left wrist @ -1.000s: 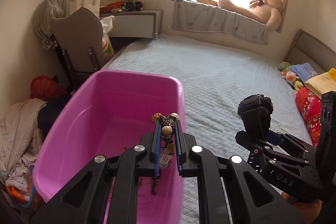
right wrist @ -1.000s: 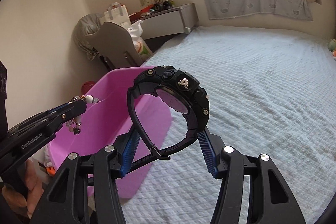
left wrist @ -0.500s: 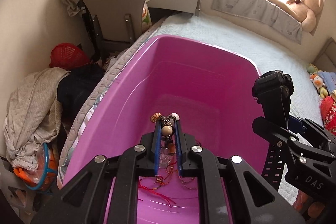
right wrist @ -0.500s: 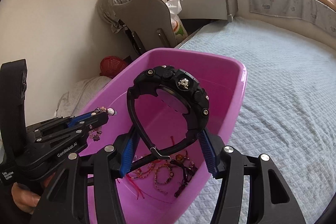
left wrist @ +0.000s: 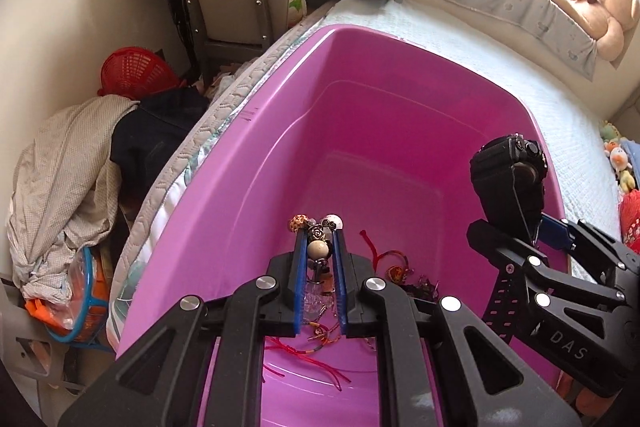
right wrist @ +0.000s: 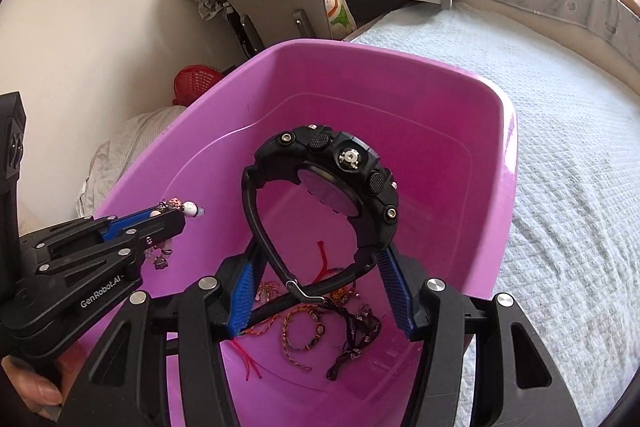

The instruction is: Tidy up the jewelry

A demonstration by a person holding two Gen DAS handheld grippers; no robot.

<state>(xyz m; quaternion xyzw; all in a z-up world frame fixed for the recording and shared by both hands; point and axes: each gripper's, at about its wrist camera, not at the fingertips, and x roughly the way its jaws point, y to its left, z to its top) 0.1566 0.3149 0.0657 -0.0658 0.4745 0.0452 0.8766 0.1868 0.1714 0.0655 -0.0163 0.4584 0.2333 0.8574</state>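
Bed (right wrist: 560,147), pink tub (left wrist: 400,75) of bracelets (right wrist: 304,327), left hand-held gripper (left wrist: 319,247) pinching beaded bracelet (left wrist: 319,249), right hand-held gripper (right wrist: 320,279) clamping watch (right wrist: 340,179)

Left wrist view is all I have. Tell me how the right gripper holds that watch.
Observer: The right gripper grips the black watch by its strap, with the case up, above the pink tub.
Operator: Report what lies under it.
Observer: Woven bracelets and a dark beaded strand lie on the tub floor.
Operator: Check my left gripper from there.
Observer: The left gripper is shut on a beaded bracelet, and charms dangle below its fingers.
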